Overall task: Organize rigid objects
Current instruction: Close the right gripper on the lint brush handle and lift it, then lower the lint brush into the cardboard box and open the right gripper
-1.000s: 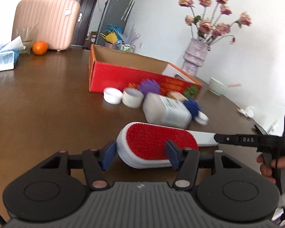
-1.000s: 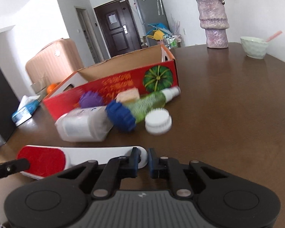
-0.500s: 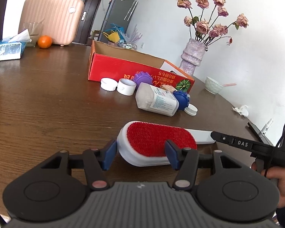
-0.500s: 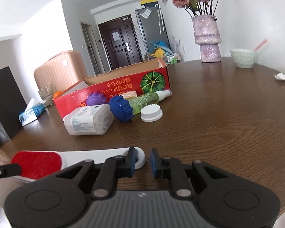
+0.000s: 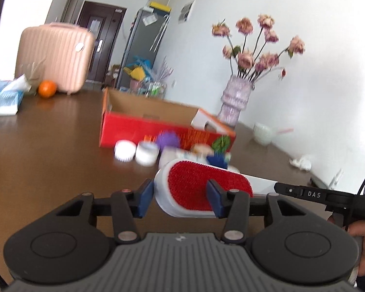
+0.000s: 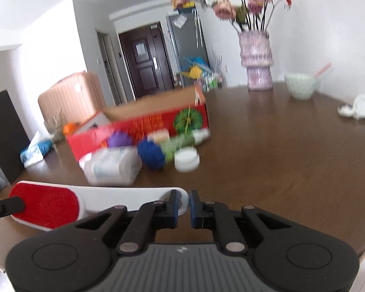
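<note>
A white lint brush with a red pad (image 5: 202, 185) is held off the table by both grippers. My left gripper (image 5: 180, 198) is shut across its red head. My right gripper (image 6: 183, 206) is shut on the end of its white handle (image 6: 124, 196). Ahead lies an open red cardboard box (image 5: 158, 131) (image 6: 143, 126). In front of the box lie a white bottle (image 6: 112, 166) with a blue cap (image 6: 151, 154), a green bottle (image 6: 180, 143), a purple ball (image 5: 168, 140) and white lids (image 5: 125, 149).
A vase of pink flowers (image 5: 234, 102), a pale bowl (image 6: 300, 85) and crumpled tissue (image 6: 357, 108) sit on the brown table (image 6: 279, 158). A pink suitcase (image 5: 56, 56), an orange (image 5: 47, 88) and a tissue pack (image 5: 3, 98) are at far left.
Both grippers have lifted the brush up and carried it toward the box; the view has tilted up and blurred. The grips are unchanged.
</note>
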A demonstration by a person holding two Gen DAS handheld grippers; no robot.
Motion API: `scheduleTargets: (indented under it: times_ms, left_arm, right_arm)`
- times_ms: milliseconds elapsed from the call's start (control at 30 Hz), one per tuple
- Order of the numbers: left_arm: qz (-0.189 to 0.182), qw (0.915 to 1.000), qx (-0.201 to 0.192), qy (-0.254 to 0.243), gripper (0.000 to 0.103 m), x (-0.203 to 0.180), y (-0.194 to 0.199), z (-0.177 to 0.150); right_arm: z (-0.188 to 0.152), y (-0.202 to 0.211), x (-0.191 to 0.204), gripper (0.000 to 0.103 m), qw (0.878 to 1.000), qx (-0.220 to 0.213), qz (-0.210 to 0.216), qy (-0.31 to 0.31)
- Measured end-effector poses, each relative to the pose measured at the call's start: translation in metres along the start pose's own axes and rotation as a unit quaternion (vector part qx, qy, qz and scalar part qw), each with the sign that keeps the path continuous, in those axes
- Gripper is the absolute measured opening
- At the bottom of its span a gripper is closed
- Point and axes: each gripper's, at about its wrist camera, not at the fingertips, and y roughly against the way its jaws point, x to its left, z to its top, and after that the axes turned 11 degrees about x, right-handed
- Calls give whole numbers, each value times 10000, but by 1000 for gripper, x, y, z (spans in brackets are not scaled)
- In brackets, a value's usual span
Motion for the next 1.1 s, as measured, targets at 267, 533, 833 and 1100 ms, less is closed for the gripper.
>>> scheduleTargets:
  times_ms: [267, 533, 833, 1100]
  left_arm:
    - [353, 9983, -381, -276, 49, 26, -86, 131]
    - [604, 9975, 341, -99, 49, 86, -215, 232]
    - [1454, 9764, 1548, -398, 52, 102, -302, 247]
    - [1135, 9810, 1188, -1036, 78, 76, -291, 233]
  right_arm:
    - [129, -87, 1, 10, 9996, -113, 221, 91]
    - [262, -250, -4, 10, 9914, 1208, 325, 380]
    - [290, -334, 20, 29, 9786, 1586, -375, 1253]
    - [276, -325, 34, 65, 9714, 1429, -690, 1765]
